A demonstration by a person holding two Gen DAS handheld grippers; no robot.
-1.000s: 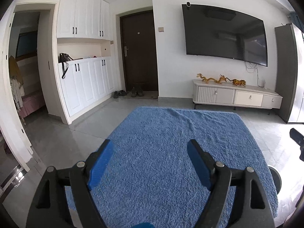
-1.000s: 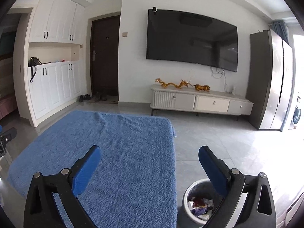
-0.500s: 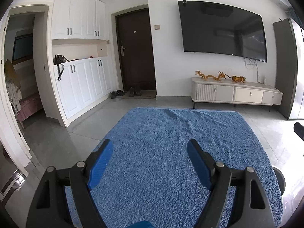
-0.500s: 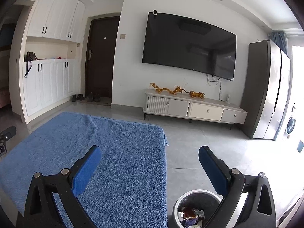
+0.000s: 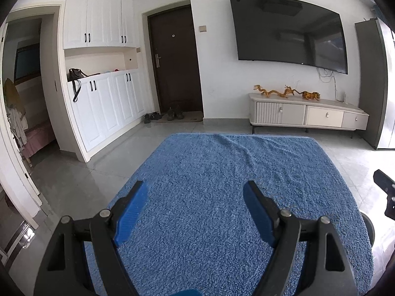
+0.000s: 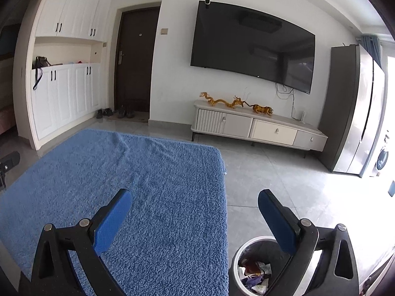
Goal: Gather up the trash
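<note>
Trash point(image 6: 254, 273) fills the round bin point(image 6: 237, 259) at five o'clock beside the blue rug point(image 6: 148, 197); left gripper point(image 5: 195, 192) and right gripper point(image 6: 195, 199) hover with jaws spread, empty

Wide gap between the blue pads of the left claw point(image 5: 195, 192), nothing in it, and the shaggy blue rug point(image 5: 222, 172) runs bare ahead to its far edge. Same for the right claw point(image 6: 195, 197): spread apart, bare rug and grey tiled floor point(image 6: 284, 172) ahead. The round dark bin with a white rim point(image 6: 238, 254) full of crumpled wrappers stands just beside the rug's corner, under the right pad. The low white TV cabinet point(image 6: 259, 128) blocks the far wall.
</note>
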